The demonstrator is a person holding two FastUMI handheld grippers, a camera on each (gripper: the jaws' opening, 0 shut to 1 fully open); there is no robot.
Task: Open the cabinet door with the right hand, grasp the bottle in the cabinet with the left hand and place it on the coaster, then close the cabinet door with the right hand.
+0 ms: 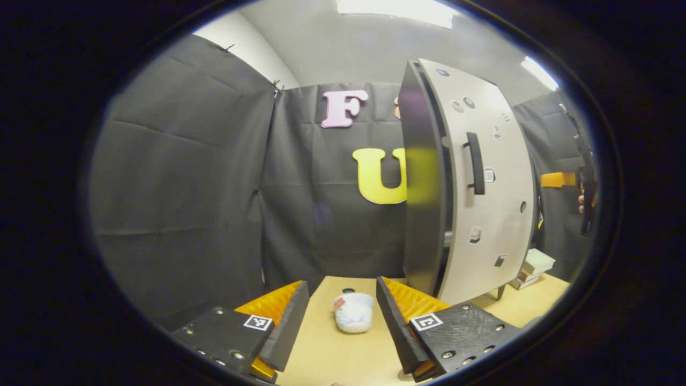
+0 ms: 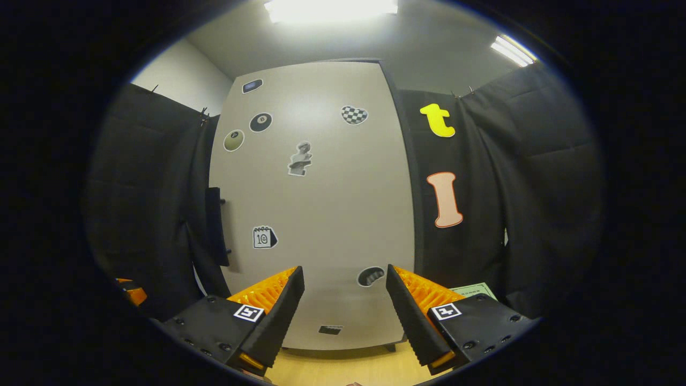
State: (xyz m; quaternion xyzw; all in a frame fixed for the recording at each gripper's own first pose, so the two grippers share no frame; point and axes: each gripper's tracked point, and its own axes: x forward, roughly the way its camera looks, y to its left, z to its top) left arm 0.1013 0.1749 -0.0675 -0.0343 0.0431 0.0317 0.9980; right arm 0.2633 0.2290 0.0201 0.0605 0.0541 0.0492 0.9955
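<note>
On table (image 1: 332, 359), pale lying bottle (image 1: 353, 312)

- The cabinet door (image 2: 316, 214) looks smooth, matt and painted, with glossy stickers (image 2: 260, 122).
- The table (image 1: 332, 354) looks like pale, smooth wood.
- The handle (image 1: 476, 163) looks like dark plastic.

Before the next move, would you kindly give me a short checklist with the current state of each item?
1. Left gripper jaws open and empty: ok.
2. Right gripper jaws open and empty: ok.
3. Right gripper faces the cabinet door: ok.
4. Door handle between the right jaws: not ok, it sits off to their left.
5. Door fully shut: cannot tell.
6. White bottle-like object rests on the table ahead of the left gripper; coaster under it: cannot tell.
</note>
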